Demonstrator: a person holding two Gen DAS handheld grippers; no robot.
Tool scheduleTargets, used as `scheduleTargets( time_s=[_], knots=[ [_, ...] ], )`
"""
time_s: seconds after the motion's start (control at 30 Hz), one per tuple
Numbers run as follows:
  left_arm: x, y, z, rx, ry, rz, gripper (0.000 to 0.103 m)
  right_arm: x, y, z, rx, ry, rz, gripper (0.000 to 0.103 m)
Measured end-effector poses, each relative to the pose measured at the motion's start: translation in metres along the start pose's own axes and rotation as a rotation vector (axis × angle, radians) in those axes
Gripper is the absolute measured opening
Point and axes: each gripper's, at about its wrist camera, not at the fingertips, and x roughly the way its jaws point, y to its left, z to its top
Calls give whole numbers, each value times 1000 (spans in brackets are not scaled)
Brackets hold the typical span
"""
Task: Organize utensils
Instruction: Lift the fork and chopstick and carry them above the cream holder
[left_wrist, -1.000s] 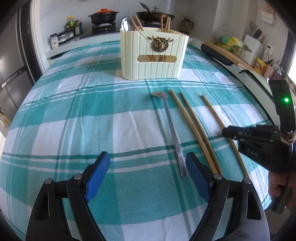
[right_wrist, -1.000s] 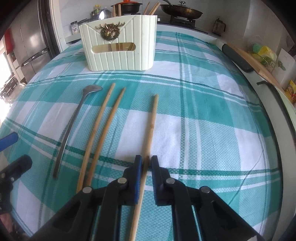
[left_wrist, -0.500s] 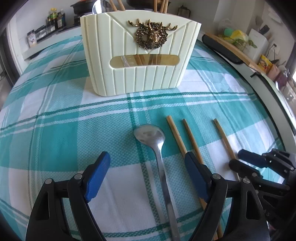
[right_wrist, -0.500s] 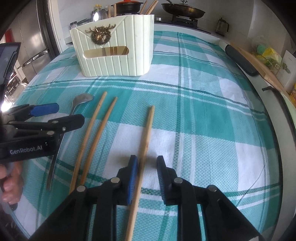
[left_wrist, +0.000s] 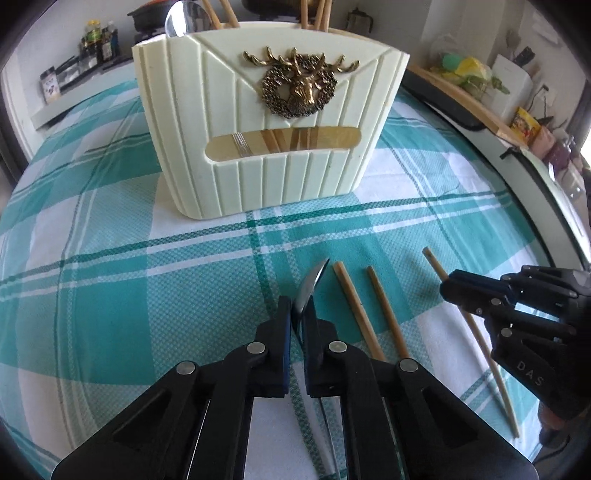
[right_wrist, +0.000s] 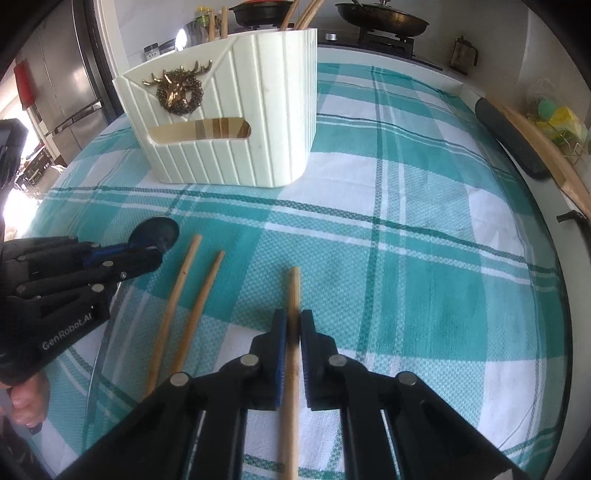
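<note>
Before the cream utensil holder (left_wrist: 273, 147), my left gripper (left_wrist: 297, 317), wide apart half a second ago, now clamps the tilted metal spoon (left_wrist: 312, 286), my right gripper (right_wrist: 291, 325) re-clamps the lone chopstick (right_wrist: 293, 291); both seem ready for lifting.

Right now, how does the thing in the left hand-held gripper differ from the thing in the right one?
The left hand-held gripper pinches a shiny metal spoon, turned on edge; the right hand-held gripper pinches a plain wooden chopstick. The spoon ends in a broad bowl; the chopstick is a straight stick. Both point toward the cream holder.
</note>
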Motion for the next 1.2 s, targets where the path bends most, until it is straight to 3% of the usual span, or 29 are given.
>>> scheduleTargets(
  time_s=[0.37, 0.73, 1.2],
  knots=[
    [-61, 10, 6, -20, -175, -49, 1, -59, -17, 3, 76, -143, 70, 7],
    [-126, 9, 4, -14, -322, -65, 1, -130, -9, -1, 61, -264, 89, 7],
    [-190, 23, -3, -58, -432, -74, 1, -199, 13, -2, 16, -430, 81, 7]
  ],
)
